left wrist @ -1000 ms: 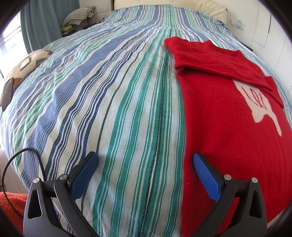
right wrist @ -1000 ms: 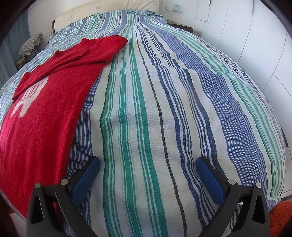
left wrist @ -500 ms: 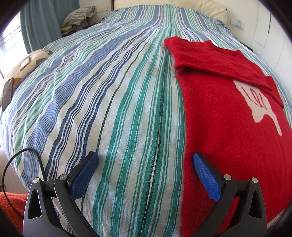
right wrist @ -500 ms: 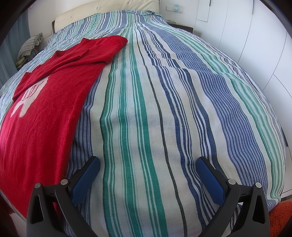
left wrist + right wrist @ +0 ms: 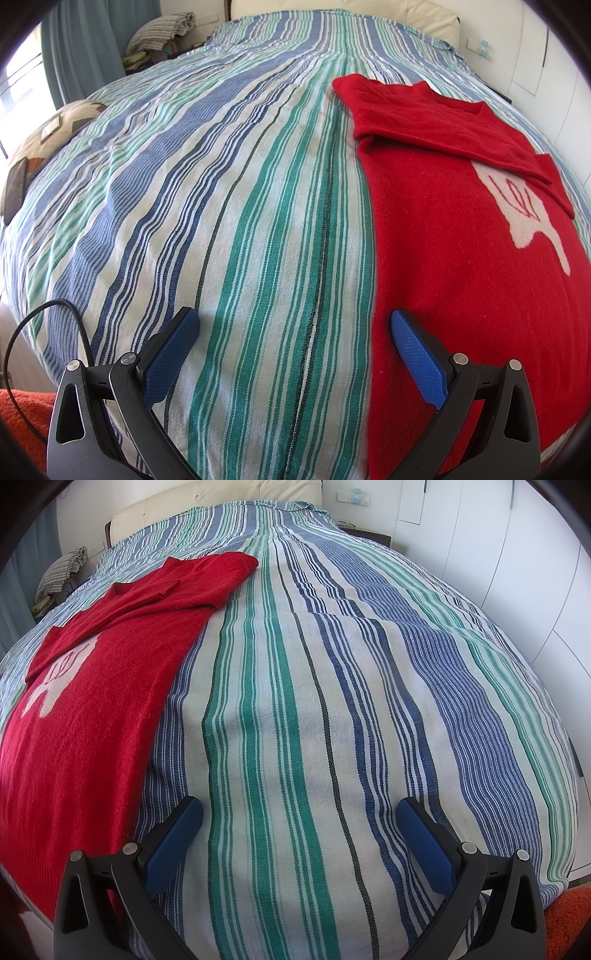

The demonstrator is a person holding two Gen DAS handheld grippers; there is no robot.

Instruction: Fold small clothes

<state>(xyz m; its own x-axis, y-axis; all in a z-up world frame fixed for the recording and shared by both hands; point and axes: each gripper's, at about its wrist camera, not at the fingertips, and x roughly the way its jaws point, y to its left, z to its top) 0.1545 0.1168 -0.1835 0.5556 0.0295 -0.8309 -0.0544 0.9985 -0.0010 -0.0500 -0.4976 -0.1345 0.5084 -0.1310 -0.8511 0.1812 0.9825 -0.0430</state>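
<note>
A red sweater (image 5: 461, 258) is laid flat on a bed covered by a striped bedspread (image 5: 229, 206) in blue, green and white. Both sleeves are seen folded across the chest of the sweater, partly covering a white motif (image 5: 517, 218) knitted into its front; the neckline is turned toward the cream headboard (image 5: 221, 502).

The left hand-held gripper (image 5: 291, 332) is held wide apart over the near edge of the sweater: its left blue pad is seen above bare bedspread, its right pad above the sweater's side edge. Nothing is gripped by it.

The right hand-held gripper (image 5: 299, 818) is likewise spread wide and empty, with both pads above the bedspread just beside the sweater's other side edge.

Away from the sweater, a patterned cushion (image 5: 55, 125) is seen at the bed's far left edge, and white wardrobe doors (image 5: 517, 554) are seen beyond the opposite side of the bed.
</note>
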